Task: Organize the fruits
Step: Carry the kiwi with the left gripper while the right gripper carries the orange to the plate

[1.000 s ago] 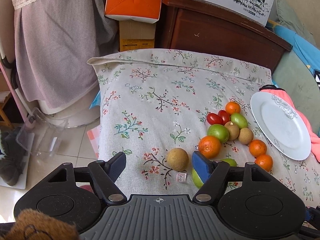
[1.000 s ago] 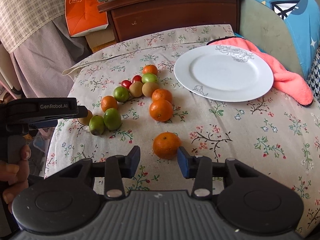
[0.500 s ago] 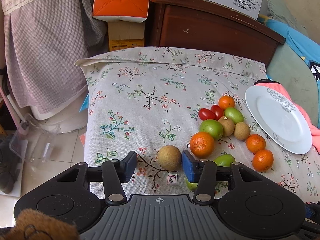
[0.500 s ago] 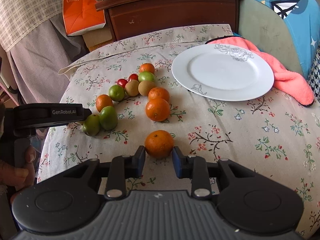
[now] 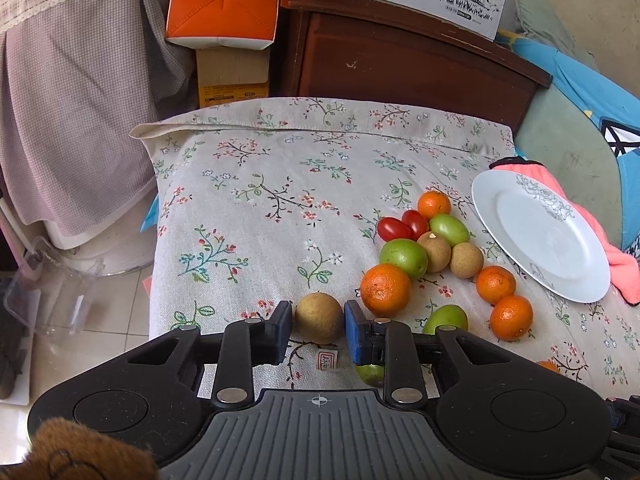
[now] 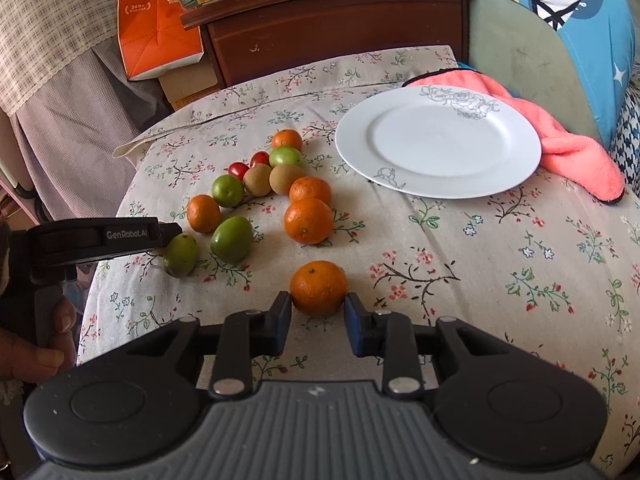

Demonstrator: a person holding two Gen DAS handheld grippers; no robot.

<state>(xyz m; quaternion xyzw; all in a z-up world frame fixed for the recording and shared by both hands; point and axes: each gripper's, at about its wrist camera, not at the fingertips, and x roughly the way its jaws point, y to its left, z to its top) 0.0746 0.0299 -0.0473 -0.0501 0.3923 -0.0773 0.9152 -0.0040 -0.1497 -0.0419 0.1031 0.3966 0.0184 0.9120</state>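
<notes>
While both hands work at once, the left gripper point(image 5: 318, 326) is closing on a round tan-brown longan fruit point(image 5: 319, 317) that its pads already touch, and the right gripper point(image 6: 318, 316) clamps a round orange mandarin point(image 6: 319, 288). Both fruits sit on the floral-clothed desk point(image 6: 480, 280). The white flower-printed plate point(image 6: 438, 142) lies ahead and right, nearer the right gripper.

Bright soft daylight; faint shadows; sharp focus; strong fisheye bending, dark corners
</notes>
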